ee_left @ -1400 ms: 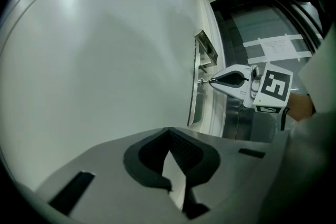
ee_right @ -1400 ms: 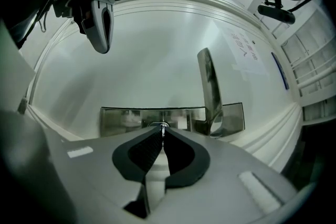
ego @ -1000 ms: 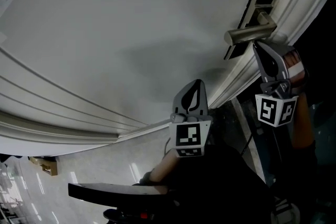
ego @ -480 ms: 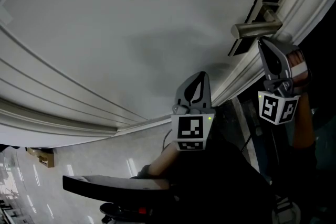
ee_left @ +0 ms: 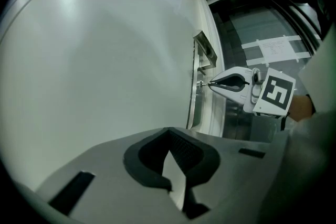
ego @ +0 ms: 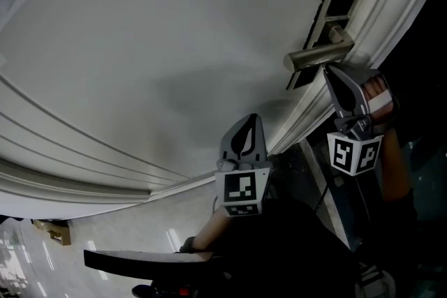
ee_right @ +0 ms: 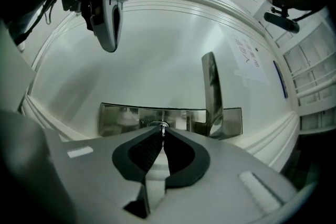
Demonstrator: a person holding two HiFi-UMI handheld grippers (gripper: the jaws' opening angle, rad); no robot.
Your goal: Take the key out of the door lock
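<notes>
The key (ee_right: pixel 164 126) sticks out of the steel lock plate (ee_right: pixel 121 115) on the white door (ego: pixel 174 31), below the lever handle (ego: pixel 318 54). My right gripper (ee_right: pixel 162 131) is shut on the key's head, with its tips right at the plate. The left gripper view shows this from the side: the right gripper (ee_left: pixel 211 83) is level and touches the lock plate (ee_left: pixel 196 97). My left gripper (ee_left: pixel 168 131) is shut and holds nothing. The left gripper (ego: pixel 246 120) hovers in front of the bare door panel, well left of the lock.
A paper notice (ee_right: pixel 245 54) is stuck to the door above the handle. Raised mouldings (ego: pixel 70 150) run across the door. A glass panel with a paper sheet (ee_left: pixel 275 49) stands beside the door's edge. Pale floor (ego: pixel 105 237) shows at lower left.
Only the head camera's framing drifts a little. Both grippers keep their places at the door, and the right one stays on the key.
</notes>
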